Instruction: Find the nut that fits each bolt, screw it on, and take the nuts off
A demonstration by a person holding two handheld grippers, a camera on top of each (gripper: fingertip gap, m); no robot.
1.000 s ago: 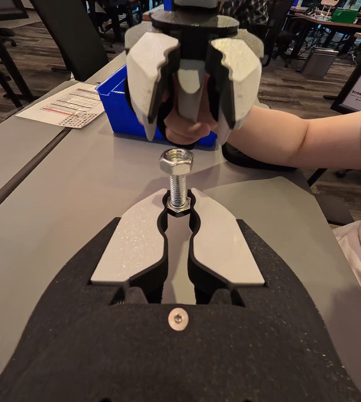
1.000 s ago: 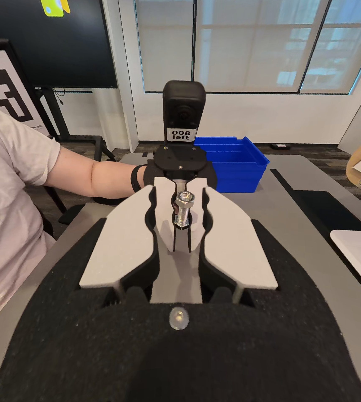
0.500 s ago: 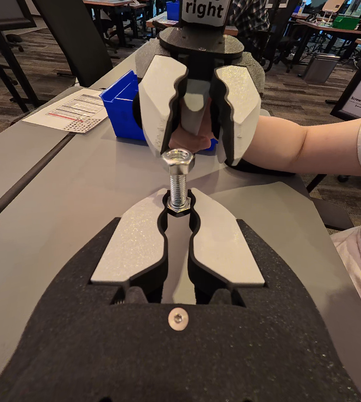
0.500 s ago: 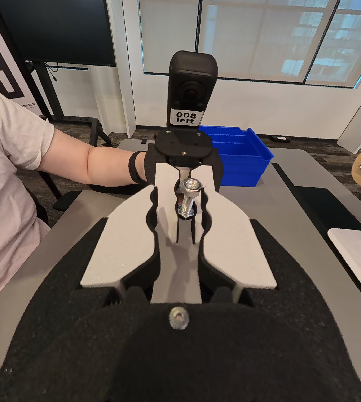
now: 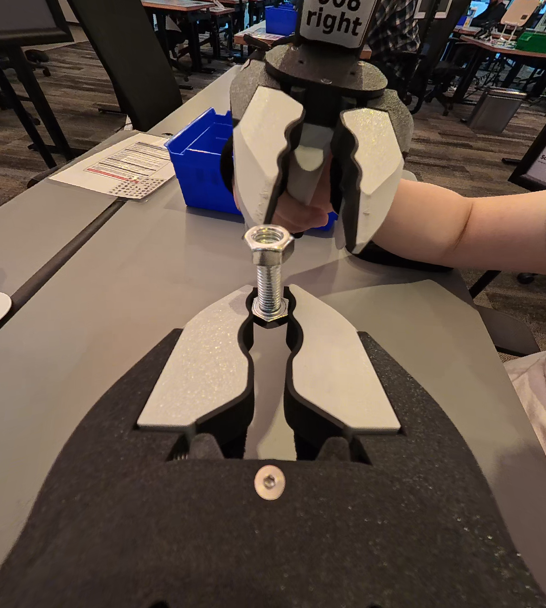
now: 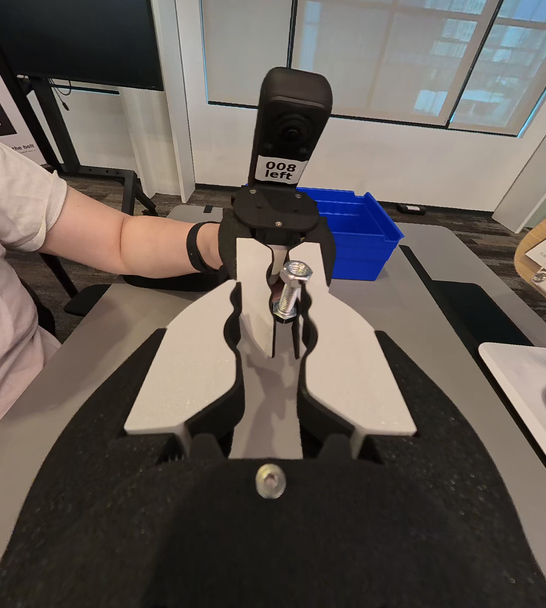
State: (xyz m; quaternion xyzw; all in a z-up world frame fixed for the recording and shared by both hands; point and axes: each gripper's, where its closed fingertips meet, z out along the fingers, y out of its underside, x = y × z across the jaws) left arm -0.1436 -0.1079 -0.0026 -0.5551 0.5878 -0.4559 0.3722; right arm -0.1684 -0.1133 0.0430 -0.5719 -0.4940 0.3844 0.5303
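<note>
1. Left gripper clenched on bolt head; shank upright above table.
2. Nut on shank's top end.
3. Right gripper released, jaws spread just behind nut, not touching.
4. Blue bin farther back; bare tabletop both sides.

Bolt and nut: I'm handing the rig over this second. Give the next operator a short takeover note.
Left gripper: shut on the bolt by its head, shank upright above the grey table.
Right gripper: open, empty, tips just beyond the nut, not touching it.
Nut sits at the very top of the thread, barely engaged.
Blue bin stands farther back on the table.
Done: a nut is mated to this bolt.
Left: close the right gripper on the nut and turn it. Whether it should go on or come off can't be told.
</note>
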